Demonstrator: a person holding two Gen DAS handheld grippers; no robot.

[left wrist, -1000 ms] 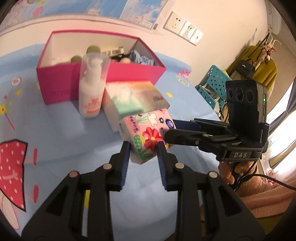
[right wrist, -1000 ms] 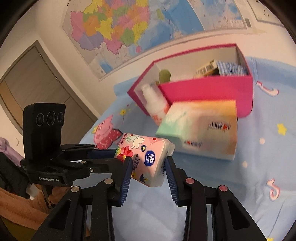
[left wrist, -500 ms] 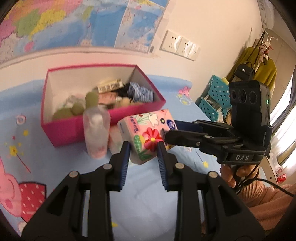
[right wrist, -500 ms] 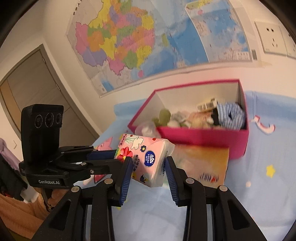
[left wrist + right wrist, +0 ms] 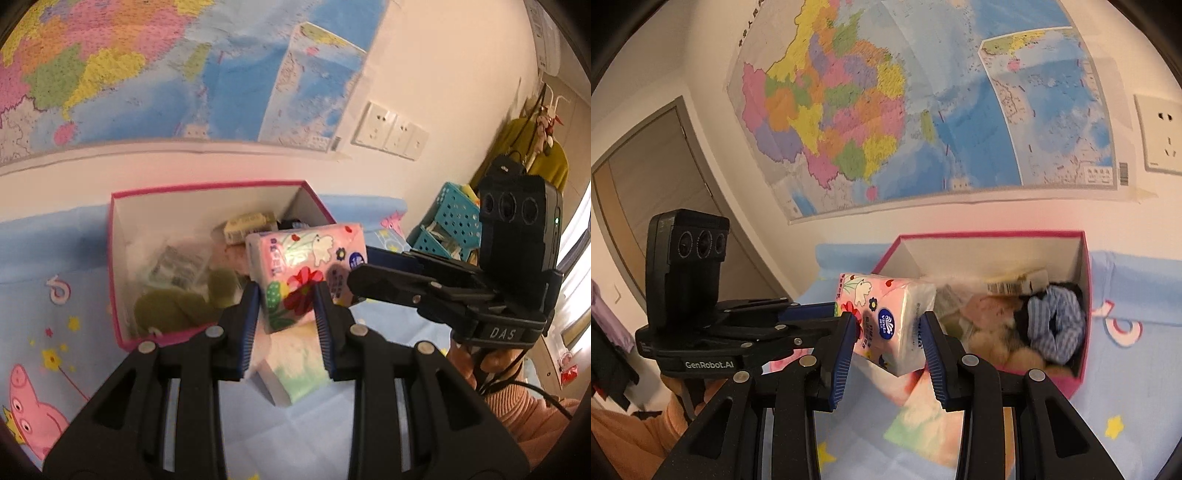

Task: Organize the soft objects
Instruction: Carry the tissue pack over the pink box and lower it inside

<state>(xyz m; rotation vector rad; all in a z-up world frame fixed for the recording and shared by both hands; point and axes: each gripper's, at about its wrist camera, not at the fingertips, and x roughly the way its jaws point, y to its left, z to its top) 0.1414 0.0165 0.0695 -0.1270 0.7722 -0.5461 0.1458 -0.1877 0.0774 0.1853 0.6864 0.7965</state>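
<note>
Both black two-finger grippers, left [image 5: 284, 295] and right [image 5: 890, 328], clamp one pink floral plastic-wrapped tissue pack [image 5: 306, 273] from opposite ends, held above the near edge of an open magenta cardboard box [image 5: 122, 336] on the blue cartoon-printed cloth [image 5: 55, 266].

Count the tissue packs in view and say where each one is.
2: the floral tissue pack held up by both grippers before the pink box, and the pastel tissue pack lying on the sheet below. Others may be hidden.
</note>
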